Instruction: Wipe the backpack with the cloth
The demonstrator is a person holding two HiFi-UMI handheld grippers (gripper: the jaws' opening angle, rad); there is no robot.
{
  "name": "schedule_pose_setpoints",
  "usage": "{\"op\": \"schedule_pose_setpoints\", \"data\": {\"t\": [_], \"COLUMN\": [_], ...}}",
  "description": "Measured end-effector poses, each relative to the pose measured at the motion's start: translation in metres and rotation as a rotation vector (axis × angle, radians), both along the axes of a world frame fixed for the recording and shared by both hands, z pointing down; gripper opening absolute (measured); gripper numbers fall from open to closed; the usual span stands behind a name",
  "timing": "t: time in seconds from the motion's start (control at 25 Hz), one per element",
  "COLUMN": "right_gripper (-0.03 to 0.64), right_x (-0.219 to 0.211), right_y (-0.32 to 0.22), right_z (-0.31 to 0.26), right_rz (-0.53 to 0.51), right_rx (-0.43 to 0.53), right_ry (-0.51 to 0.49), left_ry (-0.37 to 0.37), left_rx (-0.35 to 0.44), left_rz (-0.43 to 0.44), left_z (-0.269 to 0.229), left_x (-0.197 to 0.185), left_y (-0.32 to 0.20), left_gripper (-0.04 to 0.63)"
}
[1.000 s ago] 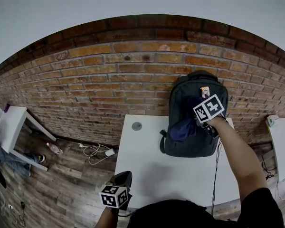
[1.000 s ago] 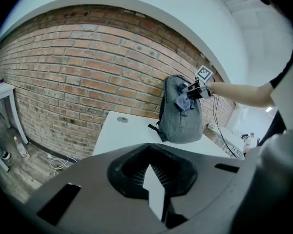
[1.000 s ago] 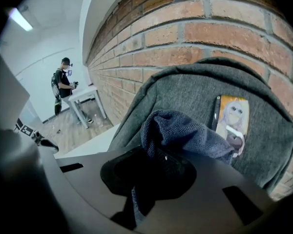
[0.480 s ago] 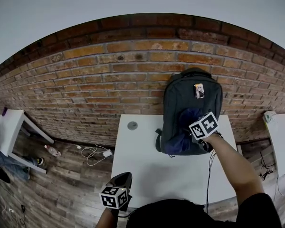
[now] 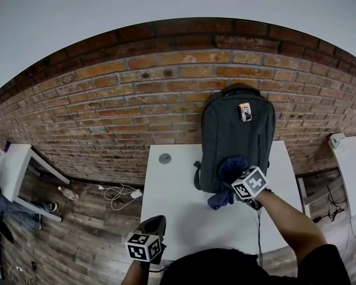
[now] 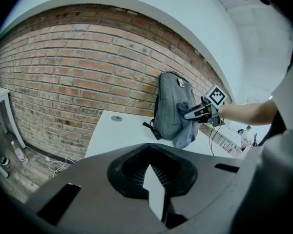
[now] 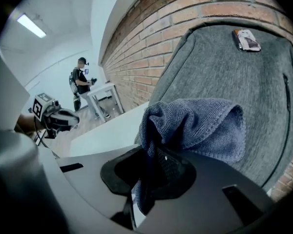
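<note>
A grey backpack (image 5: pixel 237 129) stands upright on the white table (image 5: pixel 178 200), leaning against the brick wall. My right gripper (image 5: pixel 237 180) is shut on a blue-grey cloth (image 5: pixel 226 174) and holds it against the lower front of the backpack. Close up in the right gripper view, the cloth (image 7: pixel 195 126) bunches out of the right gripper (image 7: pixel 149 179) and lies on the backpack fabric (image 7: pixel 244 77). My left gripper (image 5: pixel 151 225) hangs low at the table's near edge, shut and empty, far from the backpack (image 6: pixel 168 106). In the left gripper view, the left gripper (image 6: pixel 154 189) faces the cloth (image 6: pixel 185 130).
A small round grey disc (image 5: pixel 165 158) lies on the table left of the backpack. A white side table (image 5: pixel 12 159) stands at far left, with a bottle (image 5: pixel 67 189) and cables (image 5: pixel 115 189) on the wooden floor. Another white surface (image 5: pixel 347 159) is at right. A person (image 7: pixel 80 79) stands far off.
My right gripper has slid the cloth down the front of the backpack, from its middle to its bottom edge. The left gripper has stayed in place.
</note>
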State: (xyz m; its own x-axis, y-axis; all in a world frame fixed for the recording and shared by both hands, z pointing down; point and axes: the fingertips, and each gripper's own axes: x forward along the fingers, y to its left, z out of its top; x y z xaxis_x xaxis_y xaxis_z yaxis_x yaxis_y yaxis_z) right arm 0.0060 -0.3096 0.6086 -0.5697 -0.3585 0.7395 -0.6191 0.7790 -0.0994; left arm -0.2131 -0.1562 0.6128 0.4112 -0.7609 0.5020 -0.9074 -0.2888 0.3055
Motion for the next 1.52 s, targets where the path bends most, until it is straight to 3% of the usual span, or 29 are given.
{"op": "schedule_pose_setpoints", "data": {"t": [0.16, 0.28, 0.4, 0.84, 1.04, 1.24, 1.52], "right_gripper": [0.04, 0.04, 0.04, 0.04, 0.04, 0.04, 0.04], "right_x": [-0.003, 0.005, 0.018, -0.014, -0.04, -0.054, -0.057], "right_y": [0.028, 0.045, 0.049, 0.05, 0.046, 0.029, -0.009], "right_z": [0.032, 0.069, 0.097, 0.098, 0.088, 0.053, -0.011], "right_rz": [-0.058, -0.094, -0.104, -0.185, -0.197, -0.079, 0.003], "right_rx": [-0.016, -0.057, -0.035, 0.043, 0.07, 0.077, 0.172], "right_ry": [0.079, 0.195, 0.282, 0.306, 0.224, 0.031, -0.114], "left_ry": [-0.002, -0.003, -0.003, -0.005, -0.012, -0.003, 0.014], "left_rx": [-0.006, -0.002, -0.005, -0.01, -0.014, -0.026, -0.019], "left_rz": [-0.007, -0.007, -0.006, 0.013, -0.001, -0.018, -0.008], "left_z": [0.003, 0.003, 0.002, 0.003, 0.003, 0.008, 0.009], "left_x": [-0.002, 0.001, 0.001, 0.006, -0.002, -0.008, -0.003], "left_y": [0.002, 0.002, 0.002, -0.001, 0.002, 0.004, 0.002], "left_gripper": [-0.003, -0.003, -0.003, -0.003, -0.003, -0.003, -0.003]}}
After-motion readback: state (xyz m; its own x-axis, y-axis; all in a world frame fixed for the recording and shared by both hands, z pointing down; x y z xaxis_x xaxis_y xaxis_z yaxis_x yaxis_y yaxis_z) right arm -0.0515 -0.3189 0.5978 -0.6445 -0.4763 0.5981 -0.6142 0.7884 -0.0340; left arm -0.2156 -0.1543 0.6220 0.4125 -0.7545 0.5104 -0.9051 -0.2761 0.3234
